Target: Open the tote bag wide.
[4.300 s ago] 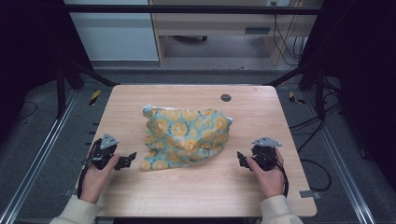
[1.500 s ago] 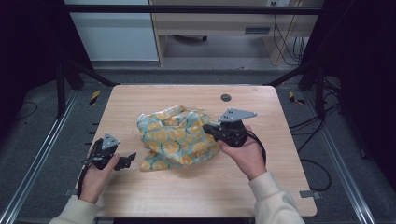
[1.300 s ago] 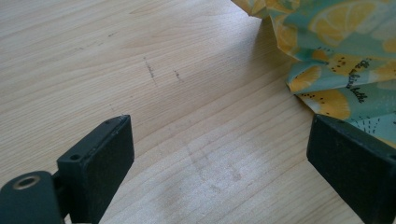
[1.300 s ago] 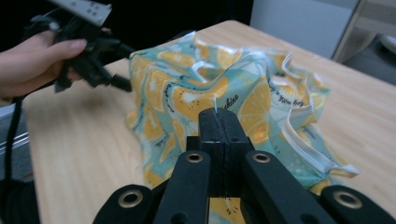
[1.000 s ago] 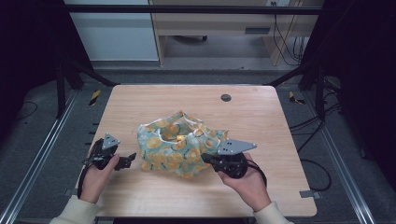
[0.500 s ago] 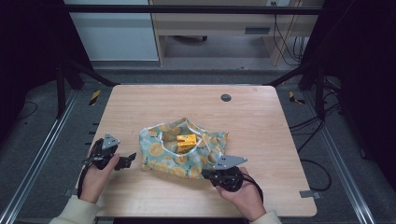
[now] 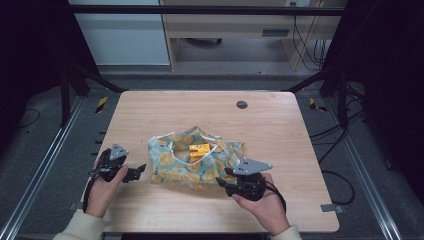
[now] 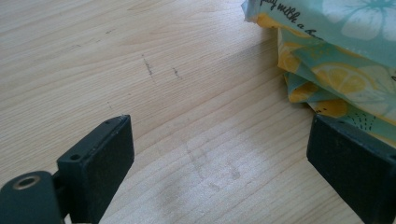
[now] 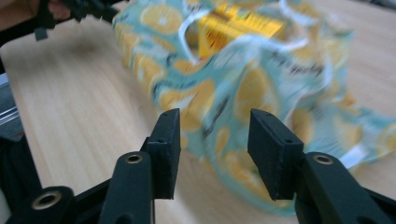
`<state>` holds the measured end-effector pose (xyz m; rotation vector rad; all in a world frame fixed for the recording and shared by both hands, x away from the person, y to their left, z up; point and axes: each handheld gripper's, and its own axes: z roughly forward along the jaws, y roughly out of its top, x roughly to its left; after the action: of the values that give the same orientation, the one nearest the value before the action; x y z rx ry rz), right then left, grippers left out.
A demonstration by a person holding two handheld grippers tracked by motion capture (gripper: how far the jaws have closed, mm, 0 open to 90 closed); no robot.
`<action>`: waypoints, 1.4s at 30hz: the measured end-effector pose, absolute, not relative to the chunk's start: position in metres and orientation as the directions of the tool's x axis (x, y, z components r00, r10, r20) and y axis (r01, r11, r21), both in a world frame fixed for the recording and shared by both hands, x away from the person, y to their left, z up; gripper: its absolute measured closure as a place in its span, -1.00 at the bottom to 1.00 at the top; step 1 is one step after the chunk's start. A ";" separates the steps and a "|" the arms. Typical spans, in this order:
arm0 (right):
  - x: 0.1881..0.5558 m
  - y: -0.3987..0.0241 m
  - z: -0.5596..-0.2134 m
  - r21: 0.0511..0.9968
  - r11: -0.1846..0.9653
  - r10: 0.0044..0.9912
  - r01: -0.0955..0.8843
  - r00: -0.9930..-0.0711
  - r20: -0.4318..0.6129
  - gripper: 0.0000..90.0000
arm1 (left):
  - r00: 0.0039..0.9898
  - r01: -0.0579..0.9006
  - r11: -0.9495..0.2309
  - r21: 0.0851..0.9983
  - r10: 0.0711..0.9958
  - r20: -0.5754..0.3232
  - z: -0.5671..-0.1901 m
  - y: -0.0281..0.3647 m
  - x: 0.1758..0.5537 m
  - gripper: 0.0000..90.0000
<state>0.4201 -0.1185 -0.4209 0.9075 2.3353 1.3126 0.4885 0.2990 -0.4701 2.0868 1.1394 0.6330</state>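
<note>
Lemon-print bag (image 7: pixel 195 157) lies mid-table toward the near edge, long axis running left–right, yellow box (image 7: pixel 199 149) showing at its mouth. Right gripper (image 7: pixel 226 180) at bag's near-right corner, jaws just opened, nothing pinched. Left gripper (image 7: pixel 140 170) just left of bag, jaws apart, empty.

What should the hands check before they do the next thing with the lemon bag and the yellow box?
1. Right gripper let go of the lemon bag: ok. Its jaws have just been opening, and the cloth lies just beyond them, not pinched.
2. Left gripper free: ok. Jaws wide, bare table between them.
3. Yellow box in sight: ok. It shows through the bag's open top.
4. Bag on the table, away from the edges: ok.
5. Bag's white handles clear of the box: cannot tell; a strap seems to cross it.
</note>
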 end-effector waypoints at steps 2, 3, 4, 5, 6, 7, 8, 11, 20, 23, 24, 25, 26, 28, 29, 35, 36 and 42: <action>0.428 -0.121 -0.411 0.853 0.367 0.683 0.372 -0.730 0.025 0.17 | 0.502 0.538 -0.396 0.744 0.859 0.094 -0.471 0.299 0.489 -0.84; 0.432 -0.122 -0.408 0.854 0.361 0.690 0.374 -0.724 0.025 0.17 | 0.503 0.538 -0.396 0.744 0.859 0.094 -0.471 0.299 0.489 -0.84; 0.437 -0.122 -0.404 0.856 0.357 0.697 0.374 -0.717 0.022 0.17 | 0.504 0.539 -0.396 0.743 0.859 0.091 -0.471 0.298 0.489 -0.84; 0.443 -0.122 -0.401 0.854 0.356 0.706 0.379 -0.708 0.020 0.17 | 0.504 0.539 -0.397 0.743 0.858 0.093 -0.471 0.298 0.489 -0.84; 0.450 -0.121 -0.400 0.849 0.359 0.714 0.388 -0.700 0.018 0.17 | 0.504 0.539 -0.396 0.743 0.859 0.092 -0.471 0.298 0.489 -0.84; 0.458 -0.120 -0.399 0.842 0.366 0.723 0.396 -0.691 0.010 0.17 | 0.505 0.540 -0.397 0.743 0.858 0.091 -0.471 0.298 0.489 -0.84; 0.466 -0.118 -0.399 0.834 0.375 0.731 0.405 -0.682 0.003 0.17 | 0.508 0.540 -0.399 0.741 0.857 0.091 -0.470 0.299 0.488 -0.84; 0.487 -0.115 -0.404 0.809 0.381 0.753 0.447 -0.658 0.008 0.16 | 0.508 0.526 -0.391 0.755 0.857 0.090 -0.465 0.300 0.487 -0.82; 0.507 -0.114 -0.416 0.762 0.395 0.760 0.514 -0.648 0.043 0.18 | 0.560 0.458 -0.413 0.787 0.822 0.105 -0.412 0.291 0.506 -0.79; 0.507 -0.114 -0.417 0.756 0.399 0.757 0.519 -0.652 0.048 0.40 | 0.586 0.429 -0.431 0.794 0.802 0.119 -0.398 0.281 0.519 -0.77; 0.507 -0.114 -0.417 0.756 0.399 0.757 0.519 -0.652 0.048 0.40 | 0.586 0.429 -0.431 0.794 0.802 0.119 -0.398 0.281 0.519 -0.75; 0.507 -0.115 -0.416 0.760 0.406 0.749 0.508 -0.662 0.042 0.61 | 0.627 0.428 -0.464 0.776 0.771 0.115 -0.393 0.270 0.528 -0.73; 0.507 -0.115 -0.416 0.761 0.404 0.747 0.508 -0.663 0.046 0.67 | 0.652 0.434 -0.490 0.756 0.750 0.112 -0.391 0.264 0.533 -0.70; 0.507 -0.116 -0.415 0.772 0.403 0.738 0.492 -0.673 0.044 0.80 | 0.675 0.427 -0.545 0.722 0.724 0.146 -0.390 0.252 0.541 -0.65; 0.506 -0.116 -0.414 0.772 0.404 0.735 0.490 -0.677 0.045 0.85 | 0.678 0.414 -0.560 0.718 0.716 0.168 -0.389 0.247 0.544 -0.61; 0.506 -0.116 -0.413 0.781 0.408 0.719 0.473 -0.693 0.043 0.94 | 0.694 0.432 -0.589 0.683 0.701 0.166 -0.394 0.227 0.569 -0.47; 0.506 -0.117 -0.413 0.784 0.406 0.720 0.470 -0.693 0.043 0.94 | 0.699 0.438 -0.595 0.674 0.697 0.160 -0.397 0.225 0.572 -0.46; 0.507 -0.116 -0.411 0.790 0.398 0.717 0.466 -0.696 0.050 0.91 | 0.727 0.461 -0.631 0.624 0.672 0.142 -0.412 0.220 0.584 -0.31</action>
<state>0.5068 -0.1162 -0.4112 1.0324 2.3608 1.1904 0.5836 0.2204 -0.4124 2.3624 0.8564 0.4923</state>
